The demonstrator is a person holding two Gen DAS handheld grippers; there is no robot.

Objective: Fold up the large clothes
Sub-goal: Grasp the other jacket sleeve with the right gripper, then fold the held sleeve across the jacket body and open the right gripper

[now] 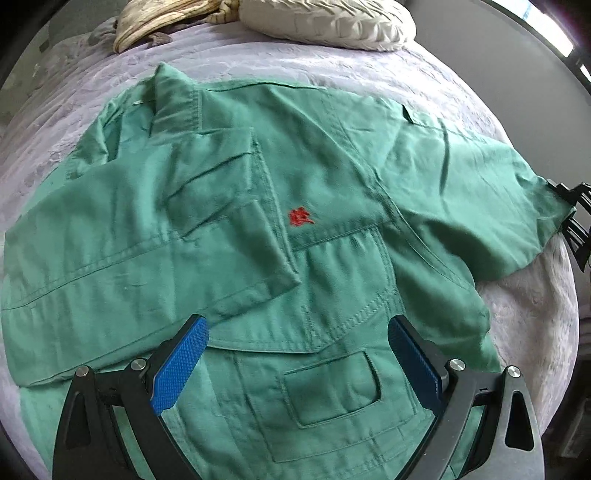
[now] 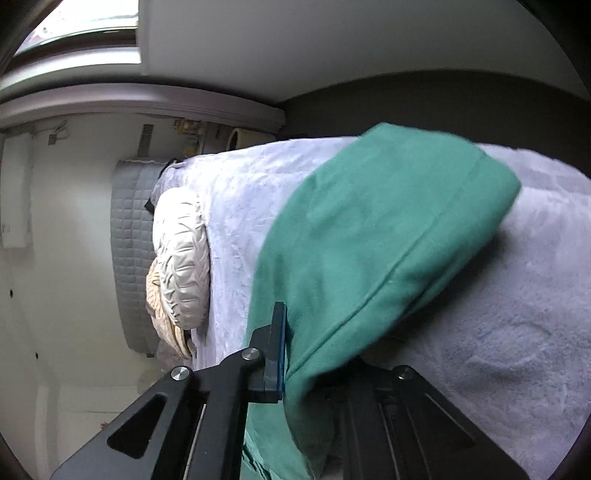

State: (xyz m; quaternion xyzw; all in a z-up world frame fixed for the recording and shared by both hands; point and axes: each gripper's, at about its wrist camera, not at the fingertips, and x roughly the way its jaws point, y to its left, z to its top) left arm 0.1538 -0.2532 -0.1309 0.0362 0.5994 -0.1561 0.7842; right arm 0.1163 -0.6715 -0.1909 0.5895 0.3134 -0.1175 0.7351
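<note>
we see a green jacket (image 1: 295,229) spread on a bed with a pale lilac bedspread (image 1: 406,74), collar toward the pillows. one sleeve lies folded across the chest; a small red emblem (image 1: 301,217) shows just beside the front placket. our left gripper (image 1: 295,354) hangs over the lower front of the jacket, its blue pads (image 1: 181,363) wide apart with nothing between them, above a chest pocket. our right gripper (image 2: 291,354) is clamped on the cuff end of the other sleeve (image 2: 369,236), the fabric pinched against the blue pad and draped over the far finger, lifted off the bedspread. a cream quilted pillow (image 1: 325,22) and a beige striped cloth (image 1: 155,22) sit at the head of the bed.
</note>
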